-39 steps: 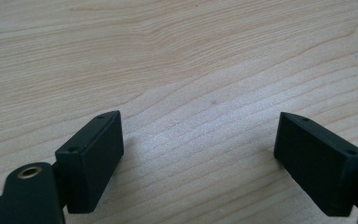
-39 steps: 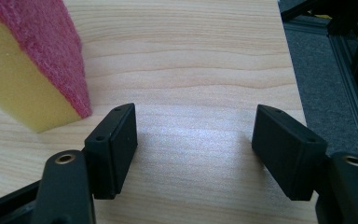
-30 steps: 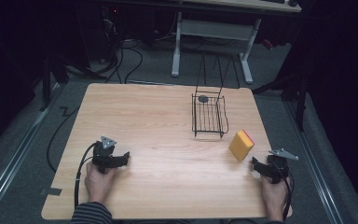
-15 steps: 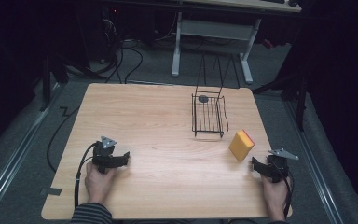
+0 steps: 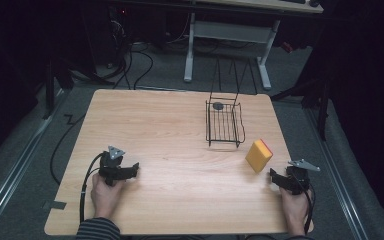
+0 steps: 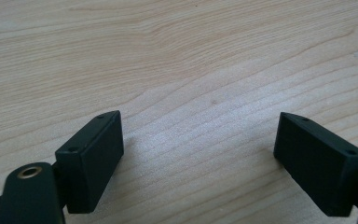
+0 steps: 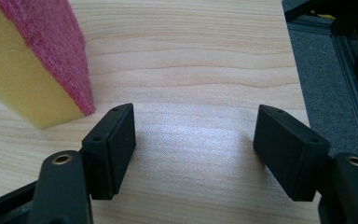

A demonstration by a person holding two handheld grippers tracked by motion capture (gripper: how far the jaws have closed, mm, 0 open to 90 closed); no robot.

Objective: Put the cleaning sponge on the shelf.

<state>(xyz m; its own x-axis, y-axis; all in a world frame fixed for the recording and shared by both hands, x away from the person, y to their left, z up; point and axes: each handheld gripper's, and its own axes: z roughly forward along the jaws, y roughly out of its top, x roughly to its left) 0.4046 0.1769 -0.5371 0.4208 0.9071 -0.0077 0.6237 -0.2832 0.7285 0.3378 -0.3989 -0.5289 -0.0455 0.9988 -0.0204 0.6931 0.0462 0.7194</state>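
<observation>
Nothing started: yellow sponge with red scouring face [image 5: 258, 155] stands untouched outside black wire basket [image 5: 224, 125]; right gripper [image 5: 275, 176] and left gripper [image 5: 132, 169] both spread, empty.

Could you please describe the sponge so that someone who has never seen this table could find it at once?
Start at the wooden table and find the black wire basket toward its far right. Just nearer than the basket, by the right edge and ahead of the right gripper, stands the sponge. It is a yellow block with a red scouring face, the brightest-coloured thing on the table.
</observation>
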